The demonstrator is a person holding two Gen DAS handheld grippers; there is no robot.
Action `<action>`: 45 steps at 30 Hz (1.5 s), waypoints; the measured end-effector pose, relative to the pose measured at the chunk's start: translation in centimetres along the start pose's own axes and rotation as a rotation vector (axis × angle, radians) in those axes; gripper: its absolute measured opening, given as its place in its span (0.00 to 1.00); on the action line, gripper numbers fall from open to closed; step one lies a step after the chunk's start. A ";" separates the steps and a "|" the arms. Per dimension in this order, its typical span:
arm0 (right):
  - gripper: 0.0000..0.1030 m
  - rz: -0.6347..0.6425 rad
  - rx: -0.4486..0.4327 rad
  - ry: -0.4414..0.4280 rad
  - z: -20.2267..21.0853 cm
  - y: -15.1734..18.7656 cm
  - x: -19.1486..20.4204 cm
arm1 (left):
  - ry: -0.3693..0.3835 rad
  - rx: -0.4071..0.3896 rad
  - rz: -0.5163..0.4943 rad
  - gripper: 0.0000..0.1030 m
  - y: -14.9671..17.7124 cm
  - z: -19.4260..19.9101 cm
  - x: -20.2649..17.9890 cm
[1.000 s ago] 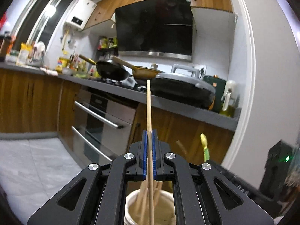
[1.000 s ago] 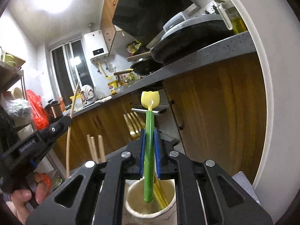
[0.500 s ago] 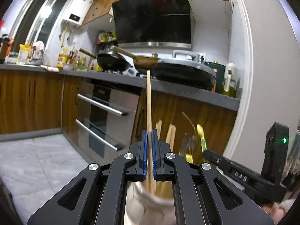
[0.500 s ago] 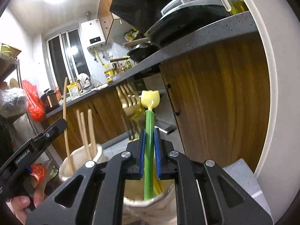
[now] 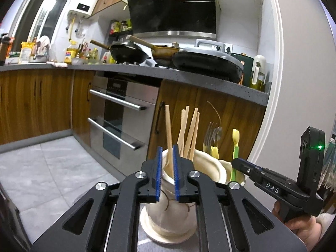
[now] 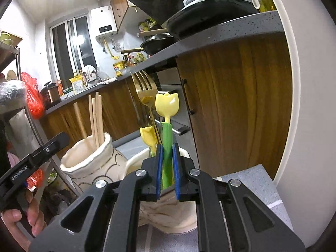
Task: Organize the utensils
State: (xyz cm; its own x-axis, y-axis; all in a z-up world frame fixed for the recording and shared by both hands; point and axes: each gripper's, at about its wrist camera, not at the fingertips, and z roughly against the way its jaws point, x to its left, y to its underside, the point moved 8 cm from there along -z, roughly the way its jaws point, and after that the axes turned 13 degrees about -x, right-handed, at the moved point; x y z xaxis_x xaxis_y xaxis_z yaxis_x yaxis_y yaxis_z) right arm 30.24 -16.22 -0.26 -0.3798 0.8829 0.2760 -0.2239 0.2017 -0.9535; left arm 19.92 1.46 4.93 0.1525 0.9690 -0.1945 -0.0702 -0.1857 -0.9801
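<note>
My left gripper (image 5: 167, 149) hovers just above a cream vase (image 5: 168, 210) that holds several wooden chopsticks (image 5: 190, 130). Its jaws are opening; one chopstick (image 5: 168, 126) stands loose between the blue pads, its lower end down in the vase. My right gripper (image 6: 167, 147) is shut on the green handle of a yellow tulip-headed utensil (image 6: 167, 105), whose lower end dips into a second cream holder (image 6: 168, 214). That holder also carries gold forks (image 6: 145, 86) and another tulip utensil (image 6: 148, 135). The chopstick vase (image 6: 88, 163) stands to its left.
Both holders stand on a grey cloth (image 6: 258, 187) at a table edge. Behind are wooden cabinets, an oven (image 5: 121, 113) and a grey counter (image 5: 189, 77) with pans. A white wall (image 6: 310, 105) is close on the right. Hands (image 6: 31, 216) grip both handles.
Both grippers have sunk toward the holders. The chopstick went down into the vase and the left pads have parted from it. The tulip utensil's lower end entered the second holder.
</note>
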 end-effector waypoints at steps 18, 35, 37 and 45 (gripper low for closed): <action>0.60 0.125 -0.008 -0.012 7.2 1.0 2.3 | -0.041 0.012 -0.117 0.62 2.2 6.9 -2.2; 0.95 0.155 -0.077 0.013 9.7 1.6 -0.2 | -0.105 -0.005 -0.152 0.88 5.2 9.5 -1.7; 0.95 0.165 -0.084 0.018 9.6 1.8 -0.3 | -0.108 -0.005 -0.156 0.88 5.4 9.5 -1.7; 0.95 0.223 -0.113 0.014 9.6 2.7 0.4 | -0.098 0.005 -0.194 0.90 6.0 9.5 -2.3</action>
State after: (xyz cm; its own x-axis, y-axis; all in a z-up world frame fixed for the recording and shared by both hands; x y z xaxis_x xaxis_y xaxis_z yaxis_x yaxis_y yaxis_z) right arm 20.87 -19.42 -1.62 -0.3963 0.9164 0.0561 -0.0342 0.0464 -0.9983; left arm 9.79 -0.34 -0.11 0.0673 0.9977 0.0028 -0.0538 0.0064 -0.9985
